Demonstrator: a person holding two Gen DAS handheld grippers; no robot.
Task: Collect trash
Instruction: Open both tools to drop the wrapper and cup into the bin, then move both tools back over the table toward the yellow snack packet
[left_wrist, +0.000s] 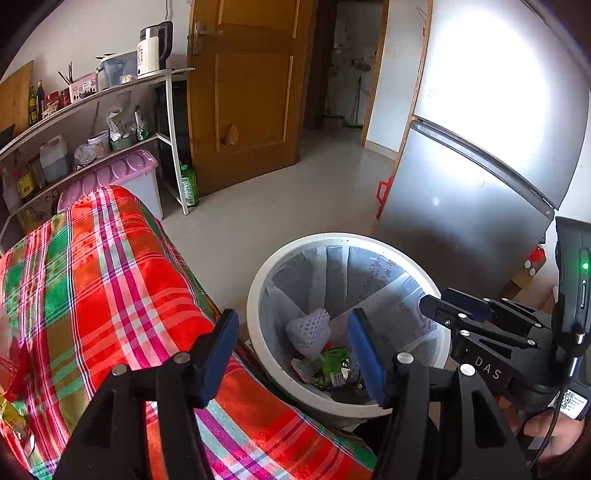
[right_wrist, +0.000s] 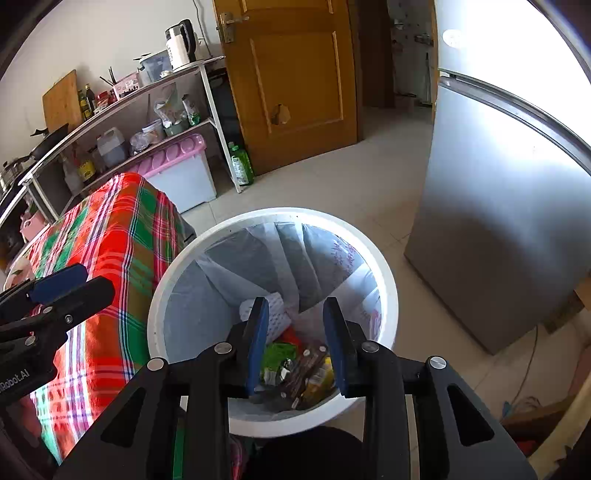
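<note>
With the left gripper (left_wrist: 291, 354) and right gripper (right_wrist: 295, 345) both held spread and empty over the round white plastic-lined bin (right_wrist: 388, 280), wrappers and a white foam net (left_wrist: 310, 332) are seen inside, while more litter (left_wrist: 11, 417) apparently remains on the plaid-covered worktop (left_wrist: 110, 277).

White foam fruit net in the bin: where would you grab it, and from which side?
Grip the foam net across its upper end, coming straight down through the bin's open top. It leans against the liner wall with that end highest, above the wrappers; the rim blocks side approaches. It looks soft, so squeeze lightly.
</note>
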